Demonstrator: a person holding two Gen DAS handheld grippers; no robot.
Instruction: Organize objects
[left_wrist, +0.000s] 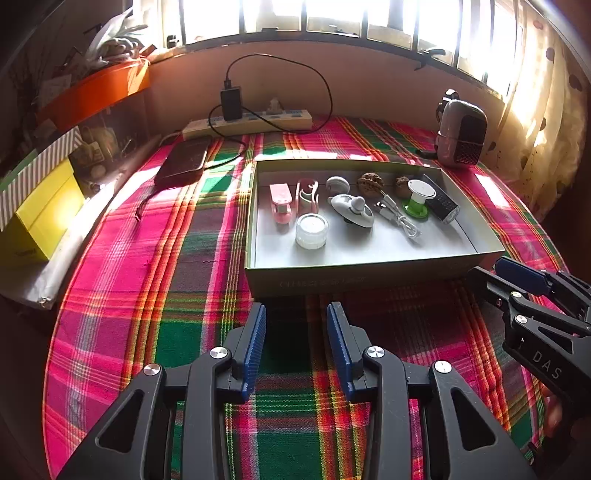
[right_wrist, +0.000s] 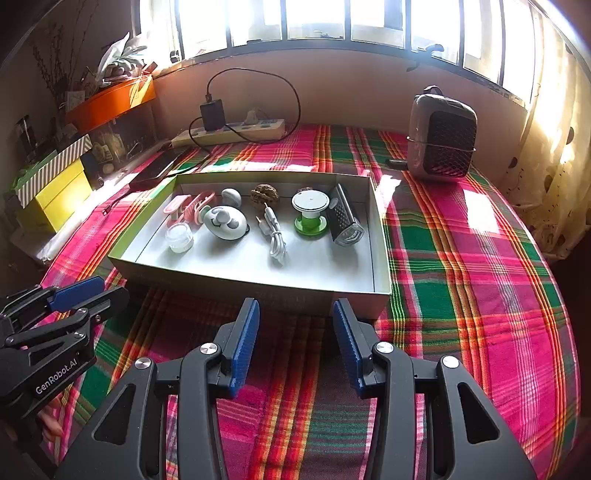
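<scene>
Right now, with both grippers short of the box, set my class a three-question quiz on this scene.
1. True or false: the left gripper holds something.
2. Which lies between the coiled white cable and the black grater: A) walnut, B) green-based spool, C) jar?
3. What are the small items lying in?

Key: 1 false, its jaws are open and empty; 2 B; 3 the shallow box.

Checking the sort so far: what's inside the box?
In the box: pink clips, small jar, white mouse-like gadget, white knob, walnut, cable, green-and-white spool, black grater. A second walnut is mostly covered by the spool.
</scene>
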